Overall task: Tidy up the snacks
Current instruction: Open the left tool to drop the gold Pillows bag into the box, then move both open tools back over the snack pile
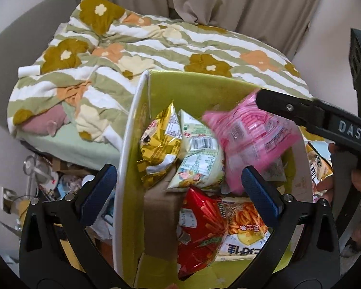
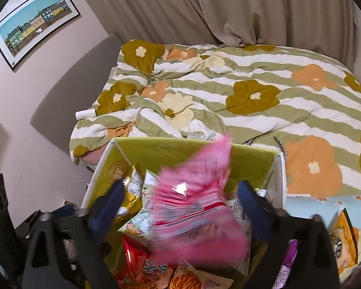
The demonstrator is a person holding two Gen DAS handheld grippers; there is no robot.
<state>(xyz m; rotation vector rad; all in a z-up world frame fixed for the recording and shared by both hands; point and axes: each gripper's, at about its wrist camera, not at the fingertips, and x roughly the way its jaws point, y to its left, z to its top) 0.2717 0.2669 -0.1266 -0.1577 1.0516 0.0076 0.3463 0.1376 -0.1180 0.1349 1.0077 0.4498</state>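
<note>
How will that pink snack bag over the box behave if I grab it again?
The pink snack bag looks like thin glossy film with a glare spot, so probably slippery and light. It is motion-blurred between the open right gripper pads, likely floppy. Contents may crush; squeeze gently near a sealed edge.

Glossy plastic pink packet (image 1: 250, 134), cardboard box (image 1: 195, 84)

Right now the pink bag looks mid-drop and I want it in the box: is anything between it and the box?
Nothing visible: the pink bag hangs over the open green box, with only packed snacks below.
</note>
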